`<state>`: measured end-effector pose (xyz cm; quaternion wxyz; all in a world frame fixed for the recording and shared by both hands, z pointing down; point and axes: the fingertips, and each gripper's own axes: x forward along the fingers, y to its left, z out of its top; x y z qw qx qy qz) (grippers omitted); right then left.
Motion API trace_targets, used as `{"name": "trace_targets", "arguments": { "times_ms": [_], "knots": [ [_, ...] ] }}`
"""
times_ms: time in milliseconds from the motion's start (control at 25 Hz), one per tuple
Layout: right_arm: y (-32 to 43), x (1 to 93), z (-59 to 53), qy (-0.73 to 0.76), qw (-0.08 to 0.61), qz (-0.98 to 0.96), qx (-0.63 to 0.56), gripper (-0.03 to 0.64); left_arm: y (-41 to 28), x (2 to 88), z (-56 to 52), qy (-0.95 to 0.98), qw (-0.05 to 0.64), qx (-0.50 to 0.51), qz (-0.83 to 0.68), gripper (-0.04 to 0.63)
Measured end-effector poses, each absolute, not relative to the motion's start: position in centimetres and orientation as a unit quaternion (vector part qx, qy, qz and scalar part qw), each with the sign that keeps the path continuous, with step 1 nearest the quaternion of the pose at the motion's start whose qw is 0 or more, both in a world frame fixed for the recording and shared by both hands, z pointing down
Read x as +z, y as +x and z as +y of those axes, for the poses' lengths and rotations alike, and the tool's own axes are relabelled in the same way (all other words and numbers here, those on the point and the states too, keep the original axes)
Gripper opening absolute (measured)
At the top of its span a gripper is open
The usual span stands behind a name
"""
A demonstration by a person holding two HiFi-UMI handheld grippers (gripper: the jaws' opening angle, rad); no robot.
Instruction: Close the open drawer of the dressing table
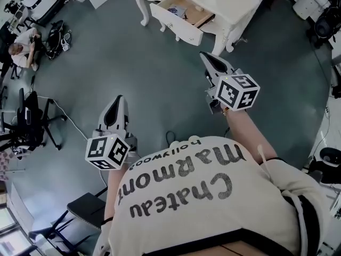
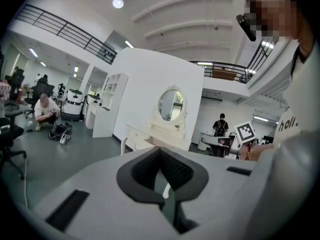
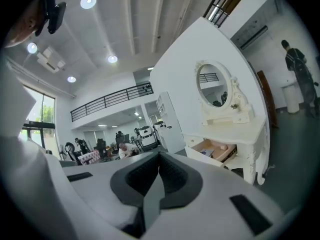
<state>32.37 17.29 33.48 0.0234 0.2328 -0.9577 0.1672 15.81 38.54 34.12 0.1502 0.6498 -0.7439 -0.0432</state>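
The white dressing table (image 1: 234, 7) stands at the far end of the floor, and its drawer (image 1: 181, 16) is pulled out with small items inside. In the right gripper view the open drawer (image 3: 214, 151) shows under the oval mirror (image 3: 214, 86), a good way ahead. My right gripper (image 1: 205, 55) is in the air short of the table, shut and empty. My left gripper (image 1: 118, 100) hangs lower and further back, its jaws together with nothing held. In the left gripper view the table (image 2: 150, 136) is far off beyond the jaw tips (image 2: 161, 151).
A person crouches by a bag (image 1: 22, 46) at the far left. An office chair (image 1: 29, 122) and a black chair (image 1: 88, 207) stand on my left. A cable (image 1: 170, 138) lies on the grey-green floor between the grippers. Another person (image 2: 220, 126) stands at the back.
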Motion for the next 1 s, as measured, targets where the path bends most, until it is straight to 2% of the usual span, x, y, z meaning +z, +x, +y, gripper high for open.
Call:
{"name": "trace_targets", "arguments": {
  "times_ms": [120, 360, 560, 760, 1000],
  "knots": [
    [30.5, 34.4, 18.8, 0.225, 0.041, -0.962, 0.152, 0.026, 14.6, 35.6, 39.7, 0.647, 0.177, -0.065, -0.739, 0.008],
    [27.2, 39.2, 20.9, 0.209, 0.159, -0.96, 0.094, 0.026, 11.8, 38.3, 41.7, 0.618, 0.208, -0.073, -0.755, 0.008],
    [22.8, 40.2, 19.9, 0.192, 0.125, -0.96, 0.161, 0.026, 7.9, 40.1, 42.1, 0.585, 0.224, -0.078, -0.775, 0.008],
    [19.2, 40.2, 18.3, 0.16, 0.14, -0.971, 0.109, 0.026, 5.2, 39.2, 39.9, 0.576, 0.214, -0.092, -0.784, 0.008],
    [15.3, 38.8, 13.7, 0.145, 0.128, -0.976, 0.101, 0.026, 2.1, 37.6, 34.4, 0.582, 0.204, -0.097, -0.781, 0.008]
  ]
}}
